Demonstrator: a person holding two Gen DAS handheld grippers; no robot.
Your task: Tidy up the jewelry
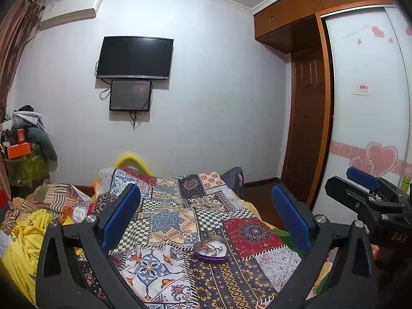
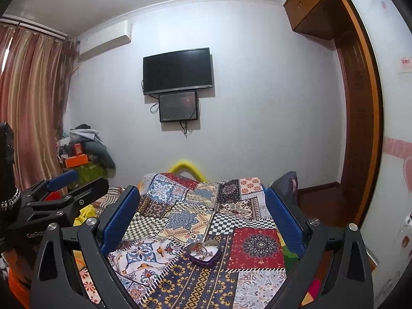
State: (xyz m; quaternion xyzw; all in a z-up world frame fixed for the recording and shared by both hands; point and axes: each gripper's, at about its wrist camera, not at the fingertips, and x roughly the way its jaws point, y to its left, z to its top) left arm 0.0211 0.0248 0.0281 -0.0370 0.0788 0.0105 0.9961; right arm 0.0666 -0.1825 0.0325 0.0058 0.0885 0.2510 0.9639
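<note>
While resting on the patchwork bedspread, heart-shaped purple tin sits open, straight ahead of left gripper and a little below the line between its blue pads. Holds a tangle of jewelry: reddish beaded strand, something silvery; pieces too small to tell apart. Same tin ahead of right gripper too, slightly toward its right finger, not touched by either tool.

Left gripper: fingers spread wide, nothing between them, raised above the bedspread. Right gripper: likewise spread wide, nothing held. Seen from left wrist, right gripper off to the right, level with it, well apart. Seen from right wrist, left gripper off to the left.

Beyond the tin: bedspread runs forward over the bed; yellow padded hoop at its far end. Left of left gripper, crumpled yellow cloth and striped bedding. Farther left, heap of clothes with an orange box. Straight ahead on far wall, dark television, smaller screen just under it, cables hanging. Air conditioner high left, striped curtain beside it. Right of both grippers, wooden wardrobe with white sliding door bearing pink hearts.
</note>
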